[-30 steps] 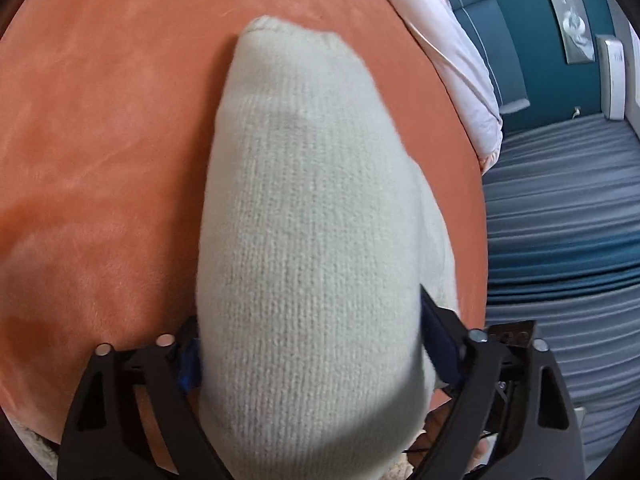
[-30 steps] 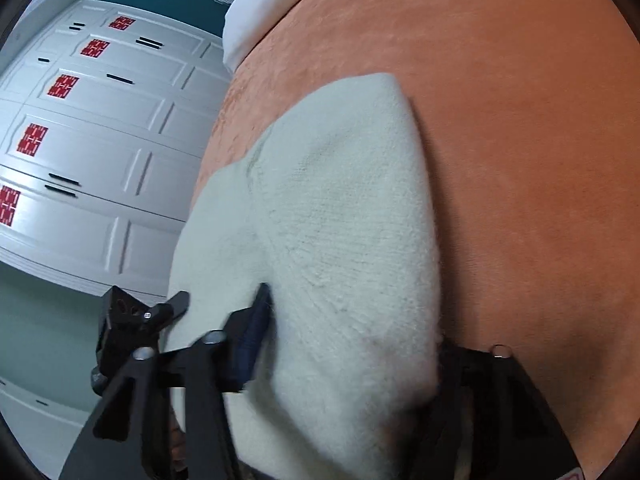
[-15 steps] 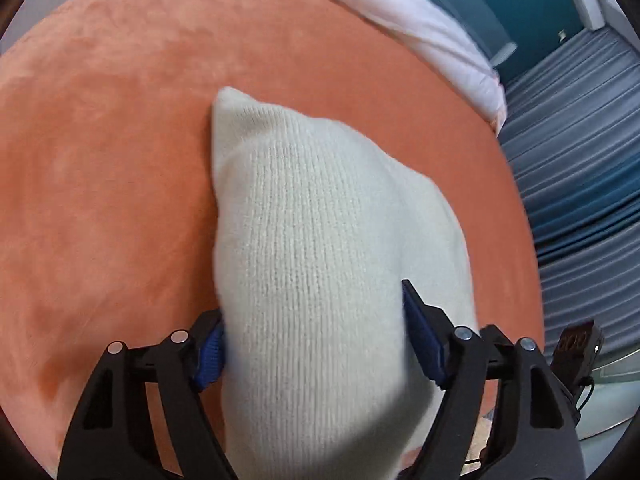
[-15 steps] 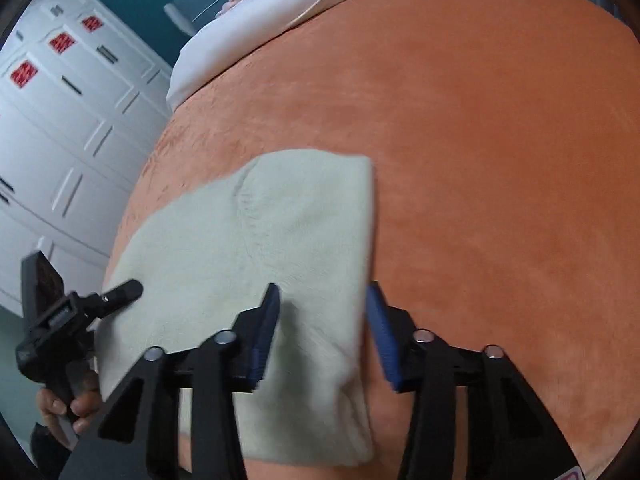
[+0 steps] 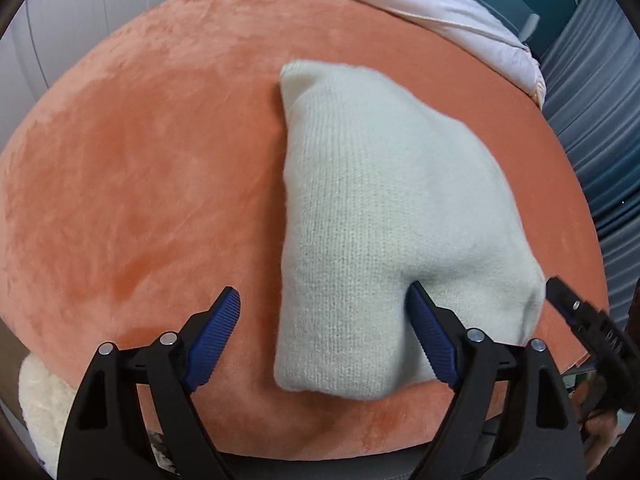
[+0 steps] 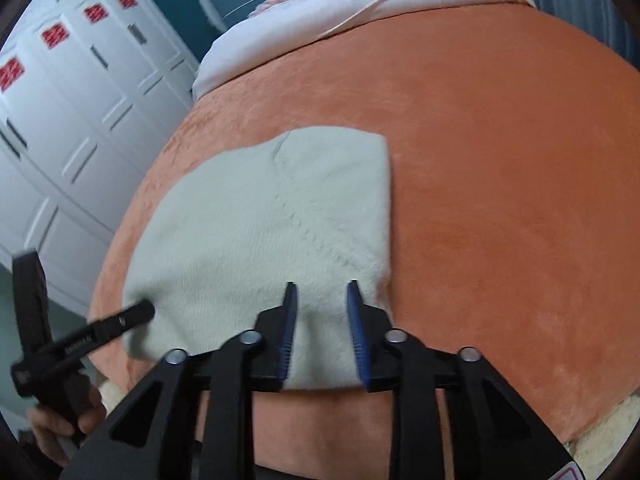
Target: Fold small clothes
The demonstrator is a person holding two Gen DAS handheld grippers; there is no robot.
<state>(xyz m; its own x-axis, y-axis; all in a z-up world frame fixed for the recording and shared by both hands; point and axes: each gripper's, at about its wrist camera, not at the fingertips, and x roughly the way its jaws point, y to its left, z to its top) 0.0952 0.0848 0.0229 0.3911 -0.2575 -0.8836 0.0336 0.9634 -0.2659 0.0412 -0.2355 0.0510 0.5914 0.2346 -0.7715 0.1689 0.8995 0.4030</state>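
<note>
Left wrist view: cream knit garment (image 5: 384, 220) lying folded on the orange blanket (image 5: 140, 180) covering a bed. Left tool (image 5: 324, 332) hanging over its near end, jaws standing wide apart and just been opening; left pad clear of the knit, right pad (image 5: 430, 340) seeming to be touching it.

Right wrist view: garment (image 6: 260, 232) lying flat on the blanket (image 6: 500, 180). Right tool (image 6: 322, 320) hovering above its near edge, jaws partly apart, just been opening, gripping nothing.

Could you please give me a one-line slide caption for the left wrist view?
Open left tool above a folded cream knit garment lying on an orange plush blanket.
</note>
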